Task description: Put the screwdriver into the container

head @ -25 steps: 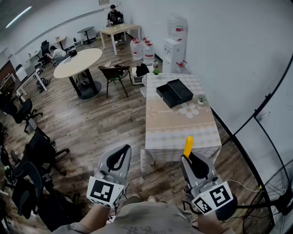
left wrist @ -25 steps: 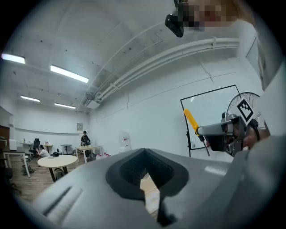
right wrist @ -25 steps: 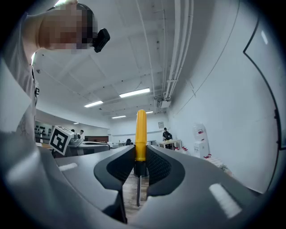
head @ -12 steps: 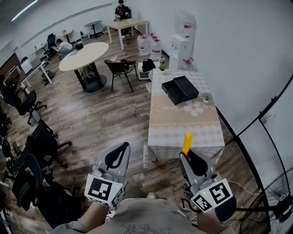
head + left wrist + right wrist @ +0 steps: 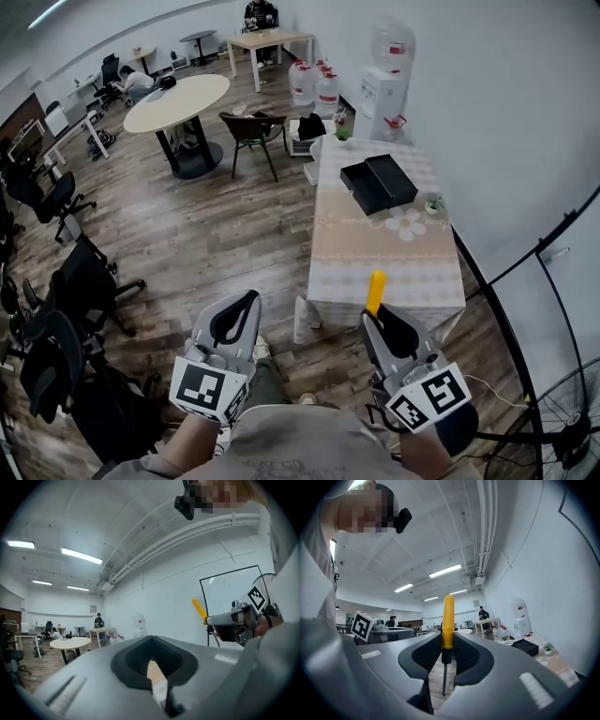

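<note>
The right tool [image 5: 379,317] is hanging in the air short of the near end of the bench [image 5: 386,274], not yet over it. Its jaws are clamping the screwdriver [image 5: 448,620] at the bottom of its yellow handle. The handle is sticking out past the jaw tips toward the bench, while the thin metal shaft is pointing back between the jaws. From the head view only the handle is showing; the tool is hiding the shaft.

The left tool [image 5: 247,302] is hovering over wood floor, off the bench's near left corner. Its jaws are meeting at the tips with nothing between them, and a sliver of floor is showing through the loop behind the tips.

The container [image 5: 379,184], a black box, is sitting toward the far end of the bench, well apart from the screwdriver. It is appearing as two dark halves side by side, and its inside is too dark to make out. A small potted plant [image 5: 434,202] is standing just beside it, toward the bench's right edge.

The bottom of the head view is cutting off the person's hands.
</note>
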Motion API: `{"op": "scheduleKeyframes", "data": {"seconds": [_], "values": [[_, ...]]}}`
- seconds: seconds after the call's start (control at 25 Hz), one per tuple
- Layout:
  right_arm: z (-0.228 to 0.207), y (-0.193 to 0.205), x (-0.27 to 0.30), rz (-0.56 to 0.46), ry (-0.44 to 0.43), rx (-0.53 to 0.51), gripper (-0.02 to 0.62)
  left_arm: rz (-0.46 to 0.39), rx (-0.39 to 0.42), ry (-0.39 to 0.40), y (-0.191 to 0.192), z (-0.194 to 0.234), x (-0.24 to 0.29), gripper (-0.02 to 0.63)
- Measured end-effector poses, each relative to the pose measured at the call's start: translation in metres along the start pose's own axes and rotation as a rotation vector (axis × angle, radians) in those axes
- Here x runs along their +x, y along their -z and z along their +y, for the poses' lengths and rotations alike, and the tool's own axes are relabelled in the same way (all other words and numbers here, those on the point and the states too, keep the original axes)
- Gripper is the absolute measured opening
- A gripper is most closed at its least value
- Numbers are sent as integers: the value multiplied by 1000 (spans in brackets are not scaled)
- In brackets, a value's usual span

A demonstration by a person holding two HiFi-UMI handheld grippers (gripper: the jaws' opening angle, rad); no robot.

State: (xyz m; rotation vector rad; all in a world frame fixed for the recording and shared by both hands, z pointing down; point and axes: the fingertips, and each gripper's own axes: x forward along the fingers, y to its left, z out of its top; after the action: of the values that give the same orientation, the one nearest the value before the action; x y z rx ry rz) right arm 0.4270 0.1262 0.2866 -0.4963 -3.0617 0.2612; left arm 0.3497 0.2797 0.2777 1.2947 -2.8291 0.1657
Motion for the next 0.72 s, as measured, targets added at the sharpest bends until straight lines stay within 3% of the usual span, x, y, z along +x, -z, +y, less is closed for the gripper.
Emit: {"op": "scheduleKeyframes", "data": {"seconds": [0.36,0.72], "values": [[-24,10,73,37,11,10,103,19,-18,-4,15,59,47,0],[-55,19,186,103,83,37,102,70,-44,69,36,153,121,0]]}}
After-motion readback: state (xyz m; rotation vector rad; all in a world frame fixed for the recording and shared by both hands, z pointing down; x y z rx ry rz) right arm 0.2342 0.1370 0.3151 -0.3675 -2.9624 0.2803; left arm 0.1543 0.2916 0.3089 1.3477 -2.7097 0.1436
